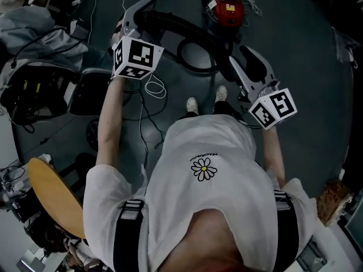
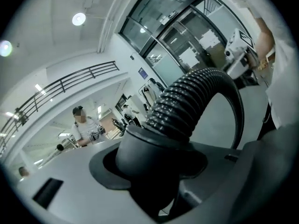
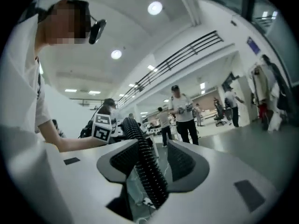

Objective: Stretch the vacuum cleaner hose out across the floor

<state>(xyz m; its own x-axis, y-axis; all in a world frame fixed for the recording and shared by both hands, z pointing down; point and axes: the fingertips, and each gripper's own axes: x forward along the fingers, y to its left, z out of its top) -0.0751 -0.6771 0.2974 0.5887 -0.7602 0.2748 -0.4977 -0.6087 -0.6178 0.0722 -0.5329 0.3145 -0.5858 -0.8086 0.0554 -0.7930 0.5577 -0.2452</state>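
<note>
A black ribbed vacuum hose [image 1: 187, 30] hangs in the air between my two grippers, and another stretch curls in a loop [image 1: 195, 68] on the dark floor below. The red vacuum cleaner [image 1: 227, 7] stands on the floor beyond it. My left gripper [image 1: 139, 16] is shut on the hose's smooth black cuff [image 2: 145, 153], from which the ribbed hose [image 2: 196, 97] arcs up and to the right. My right gripper [image 1: 241, 61] is shut on the ribbed hose [image 3: 140, 148], which runs slantwise between its pads [image 3: 124, 160].
A round wooden seat [image 1: 54, 194] is at the lower left. Black bags and gear [image 1: 34, 89] crowd the left side. A white cable [image 1: 154, 86] lies on the floor in front of the person's shoes [image 1: 193, 103]. Other people [image 3: 184, 113] stand farther off in the hall.
</note>
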